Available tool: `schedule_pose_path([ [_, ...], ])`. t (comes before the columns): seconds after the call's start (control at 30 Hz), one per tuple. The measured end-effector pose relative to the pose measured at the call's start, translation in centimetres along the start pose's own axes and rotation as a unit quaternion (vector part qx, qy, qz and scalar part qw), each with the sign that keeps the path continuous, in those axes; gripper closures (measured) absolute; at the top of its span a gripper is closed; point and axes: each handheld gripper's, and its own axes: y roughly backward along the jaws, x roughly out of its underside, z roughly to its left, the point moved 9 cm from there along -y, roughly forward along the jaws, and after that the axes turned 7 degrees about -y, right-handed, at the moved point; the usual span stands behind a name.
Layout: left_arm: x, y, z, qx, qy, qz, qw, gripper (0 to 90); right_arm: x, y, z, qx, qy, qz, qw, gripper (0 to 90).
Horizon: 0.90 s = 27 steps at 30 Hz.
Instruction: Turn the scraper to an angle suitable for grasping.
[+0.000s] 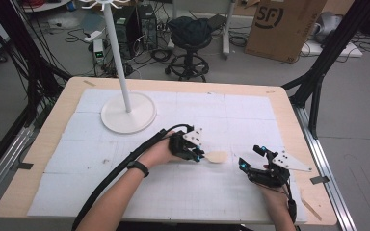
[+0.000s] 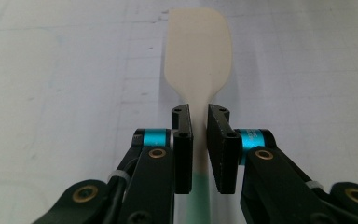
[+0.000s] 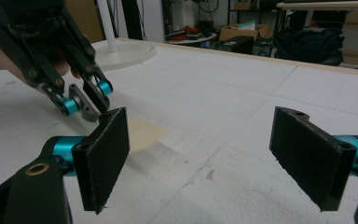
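A spatula (image 1: 218, 156) with a cream blade lies flat on the white table cover near the middle. In the left gripper view its blade (image 2: 198, 51) points away and a green handle runs back between the jaws. My left gripper (image 1: 200, 156) (image 2: 200, 121) is shut on the spatula's narrow neck, low over the table. My right gripper (image 1: 250, 158) (image 3: 209, 163) stands open to the right of the blade, a short way off, with nothing between its pads. The right gripper view shows the left gripper (image 3: 91, 105) and the blade (image 3: 144, 133) ahead.
A white stand with a round base (image 1: 128, 113) and a tall pole (image 1: 117, 53) sits at the back left of the table. The wooden table edge (image 1: 289, 103) frames the white cover. A stool (image 1: 190, 36) and a cardboard box (image 1: 284, 26) stand on the floor beyond.
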Motion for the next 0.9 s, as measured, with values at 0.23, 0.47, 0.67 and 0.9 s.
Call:
schedule_pose_path([
  [0.23,-0.5,-2.4,-0.5,0.021,-0.015,0.014,0.9996,79.7,0.0,0.0,0.0,0.000,0.003,-0.002,1.0000,19.2],
  [0.47,-1.0,0.3,0.5,-0.019,0.039,-0.013,0.9990,35.6,0.0,0.0,0.0,0.000,0.001,-0.002,1.0000,19.2],
  [0.67,0.8,6.9,0.3,-0.099,0.085,-0.084,0.9879,24.6,0.0,0.0,-0.1,0.001,-0.003,0.000,1.0000,19.2],
  [0.9,7.4,15.0,-1.8,-0.223,0.133,-0.138,0.9559,21.5,0.0,-0.2,-0.3,0.005,-0.008,0.007,0.9999,19.2],
])
